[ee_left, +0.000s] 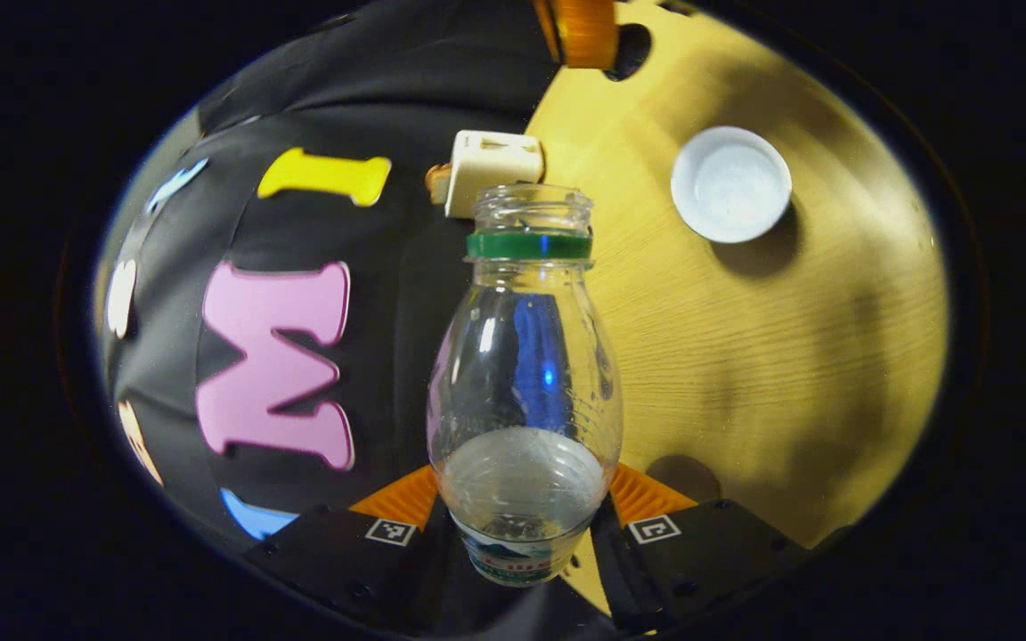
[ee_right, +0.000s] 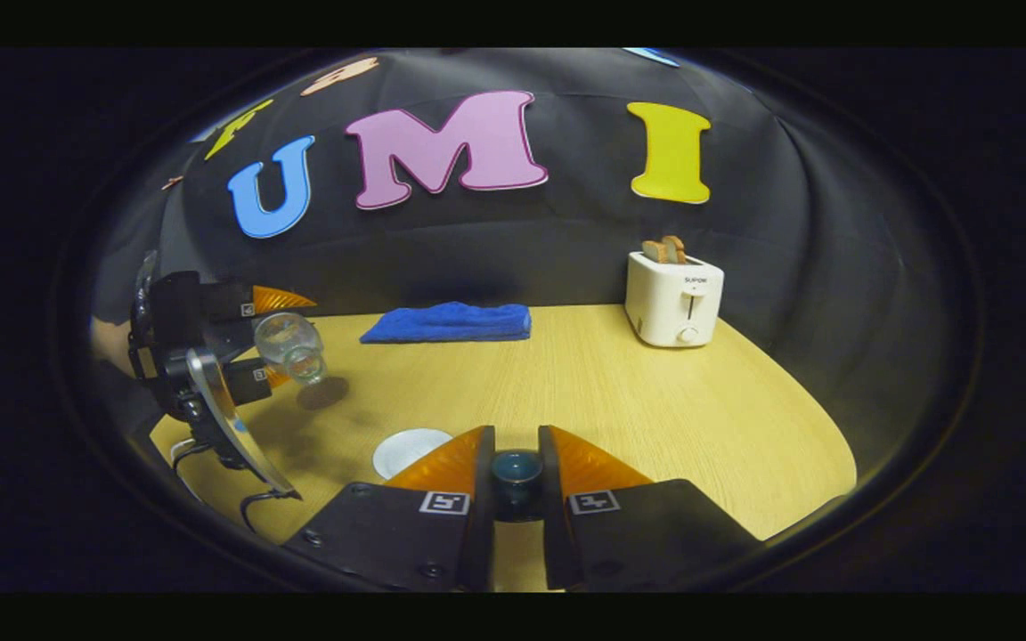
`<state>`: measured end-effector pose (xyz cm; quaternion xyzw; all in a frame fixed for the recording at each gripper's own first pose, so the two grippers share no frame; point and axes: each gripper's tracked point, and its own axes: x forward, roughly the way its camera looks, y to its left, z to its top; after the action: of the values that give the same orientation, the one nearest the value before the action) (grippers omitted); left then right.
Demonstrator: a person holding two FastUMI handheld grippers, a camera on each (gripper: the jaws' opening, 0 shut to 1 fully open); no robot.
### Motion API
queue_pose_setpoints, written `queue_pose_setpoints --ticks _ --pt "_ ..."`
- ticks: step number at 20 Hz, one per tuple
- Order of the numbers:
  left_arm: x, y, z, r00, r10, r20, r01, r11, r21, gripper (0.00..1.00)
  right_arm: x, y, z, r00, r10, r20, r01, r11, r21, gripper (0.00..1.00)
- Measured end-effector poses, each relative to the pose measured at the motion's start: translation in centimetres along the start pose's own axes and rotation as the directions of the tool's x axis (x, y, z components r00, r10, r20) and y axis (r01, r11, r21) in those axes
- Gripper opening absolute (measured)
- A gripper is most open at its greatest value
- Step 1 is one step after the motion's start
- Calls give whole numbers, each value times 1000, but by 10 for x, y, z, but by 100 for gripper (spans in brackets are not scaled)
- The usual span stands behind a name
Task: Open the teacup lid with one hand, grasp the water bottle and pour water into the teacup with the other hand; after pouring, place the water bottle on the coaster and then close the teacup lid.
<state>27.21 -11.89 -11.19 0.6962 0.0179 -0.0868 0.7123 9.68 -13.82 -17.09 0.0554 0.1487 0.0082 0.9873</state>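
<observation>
My left gripper [ee_left: 522, 499] is shut on the lower body of a clear, capless water bottle [ee_left: 524, 356] with a green neck ring and a little water in it. In the right gripper view that bottle [ee_right: 292, 349] hangs tilted above the table's left side, held by the left gripper [ee_right: 255, 343]. My right gripper [ee_right: 517, 438] is shut on a small dark teal teacup lid [ee_right: 516, 474] low over the table. The round white coaster [ee_right: 408, 450] lies just left of the right gripper; in the left gripper view the coaster [ee_left: 731, 184] lies on the wooden table [ee_left: 745, 374].
A white toaster [ee_right: 675, 298] with toast in it stands at the back right of the table [ee_right: 655, 418]; the left gripper view has this toaster [ee_left: 495, 169] beyond the bottle's mouth. A folded blue towel [ee_right: 449, 322] lies at the back middle. Cables hang off the left gripper.
</observation>
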Motion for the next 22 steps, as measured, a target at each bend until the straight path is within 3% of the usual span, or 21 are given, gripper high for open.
queue_pose_setpoints --ticks 2,4,8,13,16,18,22 --pt "3 1 -6 1000 15 -10 -16 991 -131 71 0 7 7 1000 12 8 -12 1000 8 25" --pt "5 -3 -15 999 22 -29 -29 961 -275 71 2 11 11 1000 15 9 -15 1000 3 28" --pt "26 -19 -30 998 15 -62 -45 846 -531 71 5 27 18 999 34 15 -34 999 6 25" --pt "50 -47 -30 999 19 -46 -48 621 -782 71 10 53 14 997 70 13 -69 998 -10 25" --pt "52 -55 -14 1000 26 -7 -18 449 -893 71 16 68 9 996 87 10 -87 996 -21 28" --pt "61 -54 -5 999 43 19 2 355 -935 71 21 76 5 996 93 13 -93 995 -24 26" --pt "83 -50 2 993 87 83 64 199 -978 71 31 85 -6 995 99 6 -99 995 -29 25"
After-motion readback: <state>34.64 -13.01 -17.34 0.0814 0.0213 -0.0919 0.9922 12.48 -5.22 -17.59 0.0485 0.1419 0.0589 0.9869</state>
